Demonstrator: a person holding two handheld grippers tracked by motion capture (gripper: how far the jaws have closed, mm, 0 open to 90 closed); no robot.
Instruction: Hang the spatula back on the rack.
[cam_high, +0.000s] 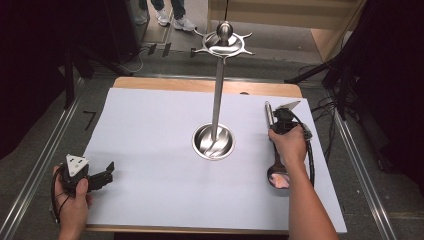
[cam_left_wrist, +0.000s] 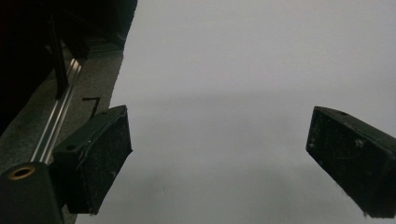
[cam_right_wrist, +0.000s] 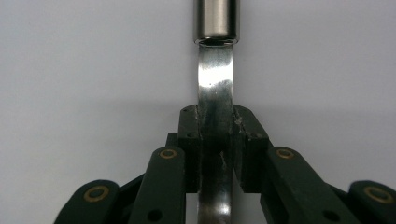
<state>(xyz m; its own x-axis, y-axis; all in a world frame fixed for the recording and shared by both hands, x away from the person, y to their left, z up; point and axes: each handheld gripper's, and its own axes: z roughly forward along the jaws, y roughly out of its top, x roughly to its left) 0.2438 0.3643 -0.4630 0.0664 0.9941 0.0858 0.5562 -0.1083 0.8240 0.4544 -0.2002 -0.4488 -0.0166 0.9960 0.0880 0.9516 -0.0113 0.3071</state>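
Observation:
A steel ladle (cam_high: 278, 179) lies on the white sheet at the right, bowl toward me and round handle pointing away. My right gripper (cam_high: 274, 127) is shut on its flat shaft just below the handle; in the right gripper view the jaws (cam_right_wrist: 215, 126) pinch the shiny ladle shaft (cam_right_wrist: 215, 74) from both sides. A tall steel stand (cam_high: 217, 95) rises from a round dish base (cam_high: 200, 142) at the middle, with a ring of hooks (cam_high: 224, 44) at its top. My left gripper (cam_high: 106, 172) rests at the near left, open and with nothing in it, its fingers (cam_left_wrist: 100, 158) wide apart over bare sheet.
The white sheet (cam_high: 150, 130) covers a wooden table (cam_high: 200, 85). Aluminium rails (cam_high: 45, 150) run along both sides on the floor. Dark stand legs (cam_high: 320, 70) and a standing person's shoes (cam_high: 172, 20) are beyond the far edge.

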